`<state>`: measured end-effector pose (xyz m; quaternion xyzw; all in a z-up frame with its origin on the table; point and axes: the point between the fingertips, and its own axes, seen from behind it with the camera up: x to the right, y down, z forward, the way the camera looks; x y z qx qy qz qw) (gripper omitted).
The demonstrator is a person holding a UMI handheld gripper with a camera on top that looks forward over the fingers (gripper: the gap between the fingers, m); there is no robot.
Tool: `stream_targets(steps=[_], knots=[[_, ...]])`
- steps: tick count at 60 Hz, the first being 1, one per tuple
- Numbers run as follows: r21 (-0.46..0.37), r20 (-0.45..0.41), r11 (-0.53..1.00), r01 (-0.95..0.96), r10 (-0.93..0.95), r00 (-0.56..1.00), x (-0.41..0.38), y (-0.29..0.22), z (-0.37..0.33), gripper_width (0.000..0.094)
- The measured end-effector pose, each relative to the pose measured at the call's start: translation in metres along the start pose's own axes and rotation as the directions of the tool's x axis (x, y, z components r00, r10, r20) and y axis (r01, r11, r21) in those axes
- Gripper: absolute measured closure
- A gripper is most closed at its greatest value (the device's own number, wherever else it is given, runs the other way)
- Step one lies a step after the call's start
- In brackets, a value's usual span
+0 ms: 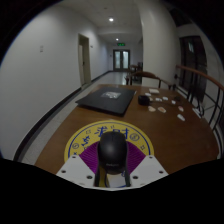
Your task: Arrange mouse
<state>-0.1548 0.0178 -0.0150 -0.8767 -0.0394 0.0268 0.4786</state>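
Observation:
A black computer mouse sits between my gripper's two white fingers, which close against its two sides. It is held just over a round yellow mat with a purple centre, which lies at the near end of a long wooden table. The mouse hides the middle of the mat. Its lower end is hidden low between the fingers.
A flat black rectangular mat or closed laptop lies beyond the round mat. Several small white items are scattered on the table's far right. A railing runs along the right. A corridor with doors lies ahead.

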Motion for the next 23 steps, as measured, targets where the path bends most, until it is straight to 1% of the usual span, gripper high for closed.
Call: stream_targets(steps=[1, 3, 4, 8, 10, 13, 16, 17, 18, 23], knots=[[0.02, -0.005, 1.0, 0.012, -0.012, 1.0, 0.0, -0.004, 0.001, 0.0586], [0.018, -0.013, 0.999, 0.044, -0.044, 0.999, 0.001, -0.002, -0.002, 0.0496], [0.019, -0.013, 0.998, 0.059, -0.058, 0.998, 0.0, -0.003, -0.002, 0.0497], [0.002, 0.001, 0.995, 0.105, -0.105, 0.995, -0.001, -0.002, -0.002, 0.0436], [-0.009, 0.023, 0.993, 0.119, -0.119, 0.993, 0.002, -0.004, -0.002, 0.0385], [-0.026, 0.084, 0.99, 0.14, -0.137, 0.987, -0.005, 0.0, -0.014, 0.0226], [-0.01, 0.152, 0.989, 0.147, -0.144, 0.978, -0.013, -0.003, -0.028, 0.0056], [-0.001, 0.167, 0.989, 0.147, -0.145, 0.975, -0.013, -0.004, -0.034, 0.0089], [0.004, 0.18, 0.989, 0.147, -0.145, 0.973, -0.013, -0.004, -0.04, 0.0102], [0.023, 0.21, 0.992, 0.124, -0.126, 0.97, 0.0, -0.005, -0.067, 0.0088]])
